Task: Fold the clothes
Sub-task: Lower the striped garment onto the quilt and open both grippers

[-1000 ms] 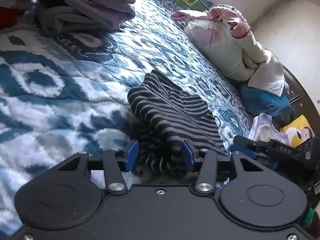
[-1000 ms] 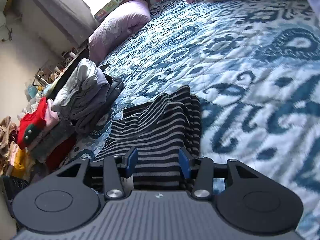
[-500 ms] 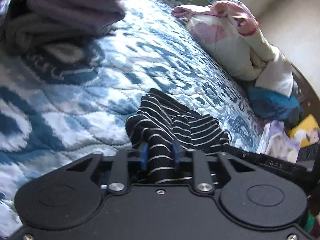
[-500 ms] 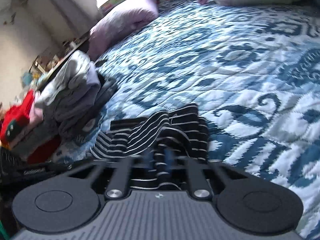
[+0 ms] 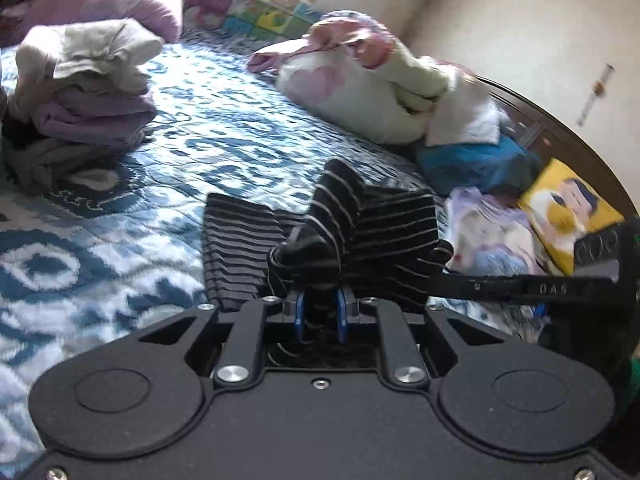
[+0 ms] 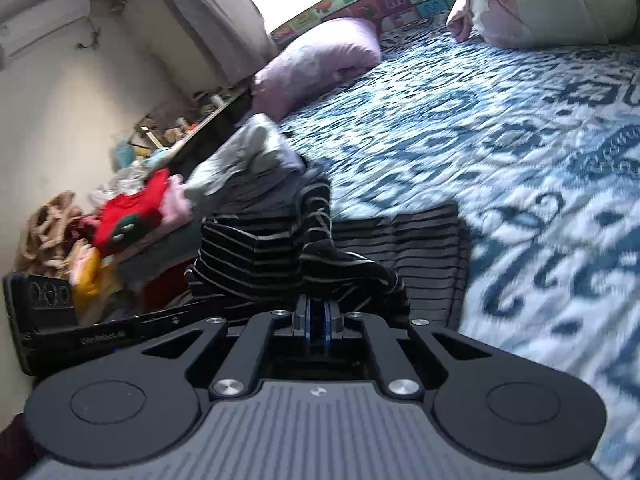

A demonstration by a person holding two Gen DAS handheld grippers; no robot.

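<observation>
A black garment with thin white stripes (image 5: 248, 240) lies folded on the blue-and-white patterned bedspread (image 5: 100, 248). My left gripper (image 5: 320, 312) is shut on one near edge of it and lifts a bunched fold. My right gripper (image 6: 317, 324) is shut on the other near edge of the striped garment (image 6: 420, 240) and holds it up too. The right gripper's body shows at the right of the left wrist view (image 5: 520, 288); the left gripper's body shows at the left of the right wrist view (image 6: 100, 332).
A stack of folded grey, white and lilac clothes (image 5: 80, 92) sits on the bed to the left. A lilac pillow (image 6: 320, 60) and a rumpled pink-and-cream duvet (image 5: 372, 80) lie at the head. Loose clothes (image 6: 120, 220) pile beside the bed.
Both grippers went from open around the garment's near edge to shut on it. They have since lifted that edge off the bedspread.
</observation>
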